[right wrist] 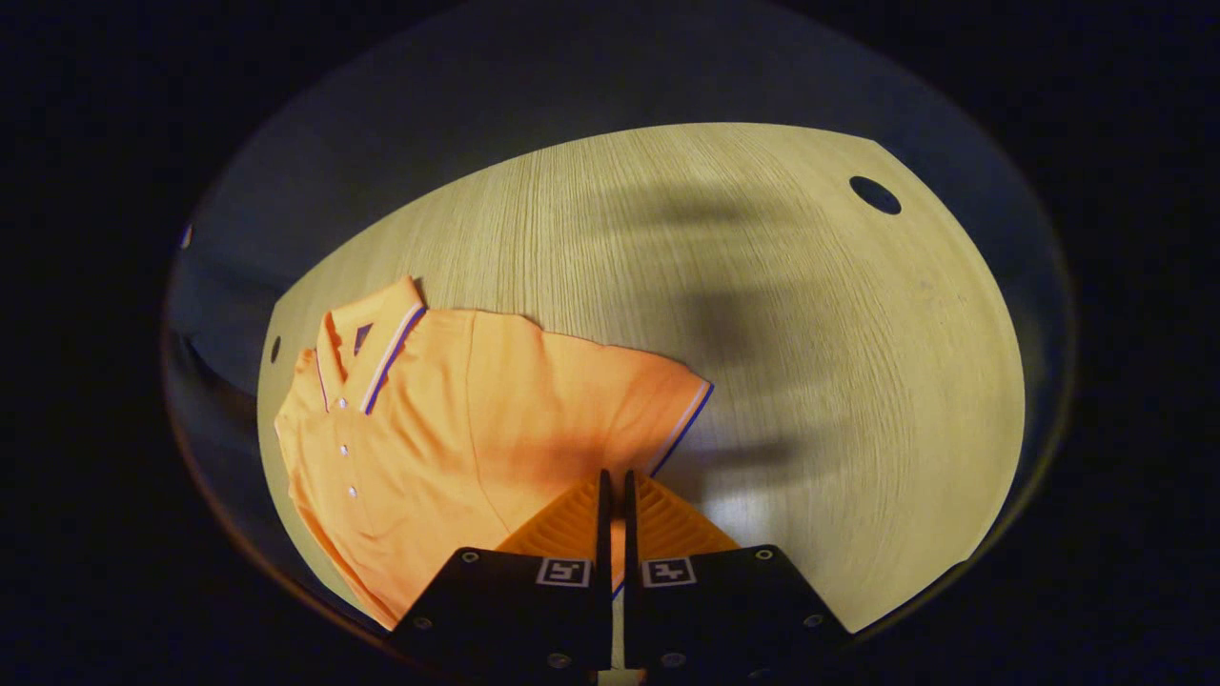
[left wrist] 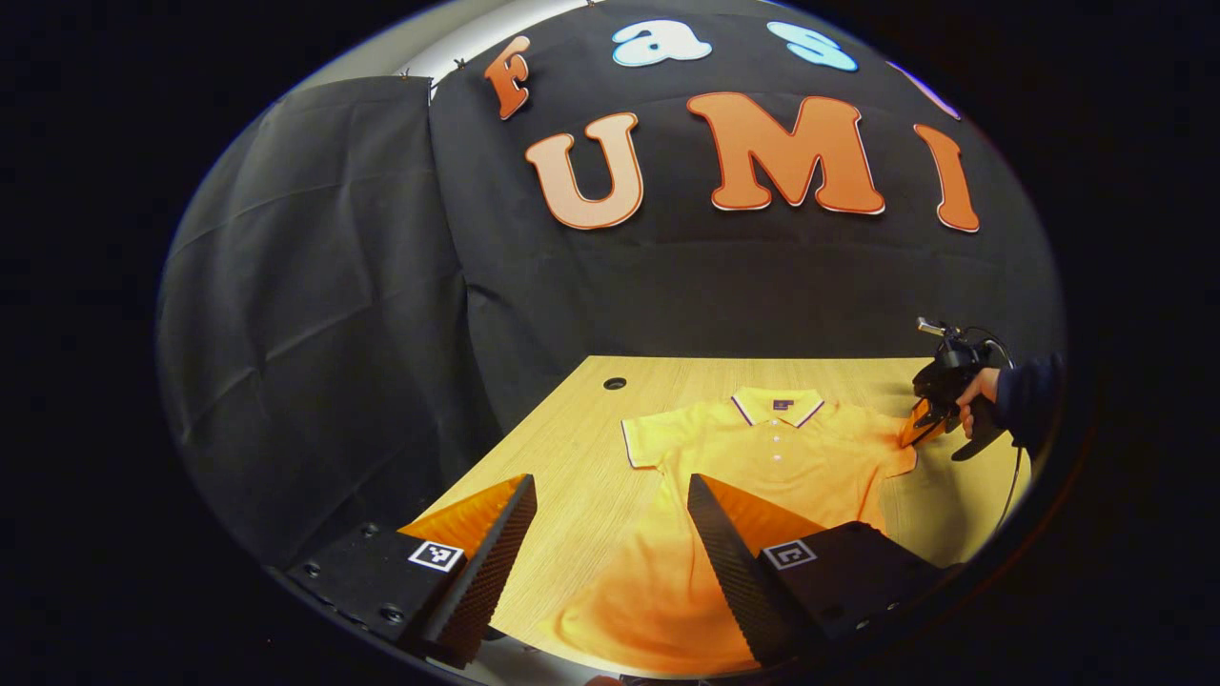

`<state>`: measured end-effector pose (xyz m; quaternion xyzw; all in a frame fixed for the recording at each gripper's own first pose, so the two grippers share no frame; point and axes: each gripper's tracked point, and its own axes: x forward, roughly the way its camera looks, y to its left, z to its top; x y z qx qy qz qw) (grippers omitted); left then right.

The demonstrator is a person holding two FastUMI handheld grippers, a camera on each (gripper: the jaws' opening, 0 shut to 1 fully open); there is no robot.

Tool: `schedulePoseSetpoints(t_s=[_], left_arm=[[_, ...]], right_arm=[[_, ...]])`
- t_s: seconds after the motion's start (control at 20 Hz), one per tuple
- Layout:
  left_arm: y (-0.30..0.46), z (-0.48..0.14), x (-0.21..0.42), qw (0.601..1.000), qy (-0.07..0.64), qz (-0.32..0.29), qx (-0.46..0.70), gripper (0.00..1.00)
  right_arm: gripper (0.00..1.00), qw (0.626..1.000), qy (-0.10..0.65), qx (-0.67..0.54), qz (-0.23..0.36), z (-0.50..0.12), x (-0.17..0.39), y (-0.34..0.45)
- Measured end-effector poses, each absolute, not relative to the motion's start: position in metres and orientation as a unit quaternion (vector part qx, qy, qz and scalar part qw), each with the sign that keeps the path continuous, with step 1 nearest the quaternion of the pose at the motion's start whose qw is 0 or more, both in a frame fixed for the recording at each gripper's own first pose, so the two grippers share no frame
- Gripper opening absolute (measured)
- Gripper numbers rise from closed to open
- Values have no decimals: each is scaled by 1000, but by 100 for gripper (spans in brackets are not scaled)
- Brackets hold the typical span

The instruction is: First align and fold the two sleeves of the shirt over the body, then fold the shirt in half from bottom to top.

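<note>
Nearest the lens in the left gripper view, the left gripper [left wrist: 610, 495] stands with its jaws wide apart and nothing between them, low in the frame above the near edge of the table [left wrist: 572, 448]. Between and beyond its fingers [left wrist: 510, 534] lies the shirt [left wrist: 762, 457], spread flat with collar [left wrist: 777, 405] toward the top of the frame and hem toward the bottom. Its left-of-frame sleeve [left wrist: 643, 443] lies out flat on the wood. At centre right of the same view the right gripper [left wrist: 920, 424] meets the other sleeve's edge, held by a hand [left wrist: 977, 395] in a dark sleeve cuff [left wrist: 1029, 395]; a cable [left wrist: 1010, 495] hangs from it. A round hole [left wrist: 615, 384] marks the tabletop near its far left corner. Black cloth [left wrist: 315, 314] closes the scene behind.

From the right gripper view, the right gripper [right wrist: 615, 481] appears at bottom centre with its jaws narrowed to a slit, pinching the striped hem of a sleeve [right wrist: 658, 400]. This view alone shows the grip closely; the shirt [right wrist: 429, 429] fills the lower left, collar [right wrist: 372, 348] at upper left, placket buttons [right wrist: 343, 450] below it. Bare table [right wrist: 810, 333] with soft shadows takes the right half, and the hole [right wrist: 874, 194] sits at upper right. Gripper bodies hide the shirt's lower part in both views.
</note>
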<state>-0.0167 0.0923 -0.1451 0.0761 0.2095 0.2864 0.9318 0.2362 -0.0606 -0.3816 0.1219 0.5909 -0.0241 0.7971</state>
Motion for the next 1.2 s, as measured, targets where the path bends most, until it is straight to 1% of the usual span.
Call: schedulePoseSetpoints(t_s=[0.05,0.2,0.5,0.7,0.8,0.85,1.0,1.1,1.15,1.2], left_arm=[[93,-145,-16,932,210,286,75,98],[95,-147,-17,931,212,287,70,98],[100,-150,-24,928,216,297,65,98],[103,-152,-29,925,218,305,64,98],[107,-153,-32,923,221,310,61,98],[108,-154,-34,922,222,313,59,98],[112,-155,-36,919,224,319,52,98],[114,-157,-35,919,225,321,47,98],[115,-155,-34,919,224,320,45,98],[118,-154,-31,920,222,320,42,98]], right_arm=[[5,805,578,135,-13,-375,243,-54],[5,808,566,162,14,-357,250,-36],[5,815,552,160,80,-333,259,11],[5,812,552,166,96,-332,265,40],[5,804,557,181,102,-334,264,54],[10,800,560,185,107,-334,262,59],[14,795,560,197,127,-332,261,72],[25,794,557,200,136,-329,261,75],[23,795,558,197,134,-329,260,74],[38,798,555,194,135,-328,260,71]])
